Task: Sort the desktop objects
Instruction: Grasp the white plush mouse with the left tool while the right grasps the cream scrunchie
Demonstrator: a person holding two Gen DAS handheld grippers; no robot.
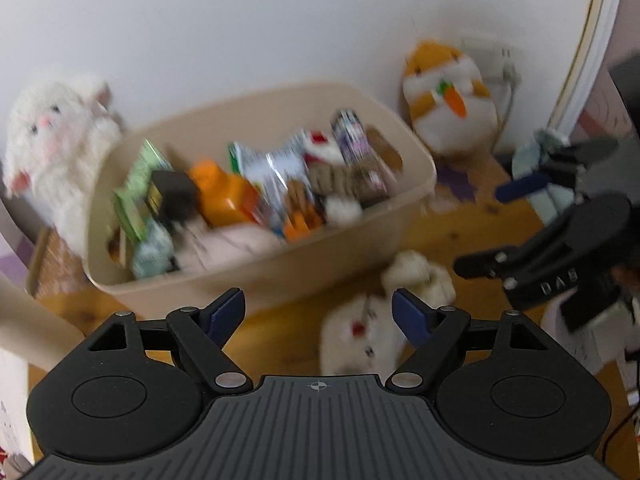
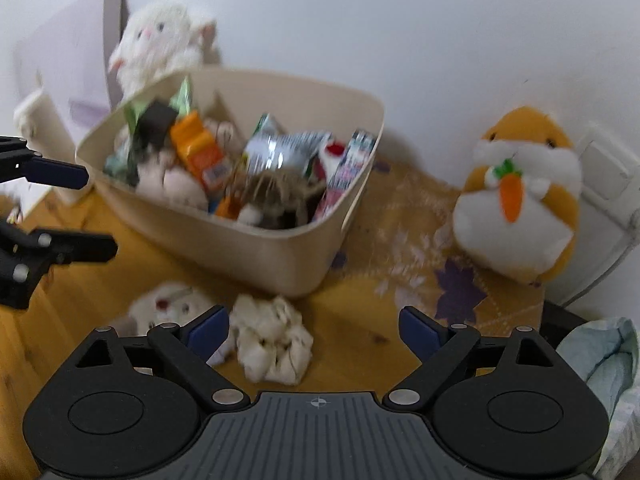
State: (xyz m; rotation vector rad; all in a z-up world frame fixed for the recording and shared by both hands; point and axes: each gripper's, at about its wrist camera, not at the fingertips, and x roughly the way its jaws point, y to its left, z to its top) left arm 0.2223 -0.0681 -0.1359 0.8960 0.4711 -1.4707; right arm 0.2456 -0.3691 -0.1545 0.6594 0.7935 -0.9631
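A beige bin (image 1: pixel 240 276) (image 2: pixel 260 248) stands on the wooden table, filled with several snack packets, an orange box and soft toys. In front of it lie a small white plush (image 1: pixel 360 332) (image 2: pixel 168 308) and a cream crumpled fabric piece (image 1: pixel 420 276) (image 2: pixel 272 344). My left gripper (image 1: pixel 318 312) (image 2: pixel 100 212) is open above the table, the white plush just beyond its right finger. My right gripper (image 2: pixel 314 332) (image 1: pixel 484 228) is open too. The cream piece sits beneath its gap, near the left finger, and neither pad presses on it.
A white lamb plush (image 1: pixel 52 140) (image 2: pixel 160 40) sits behind the bin at the left, an orange hamster plush (image 1: pixel 448 100) (image 2: pixel 520 200) by the wall at the right. A white box (image 2: pixel 68 60) stands far left, a pale blue bag (image 2: pixel 608 356) at the right edge.
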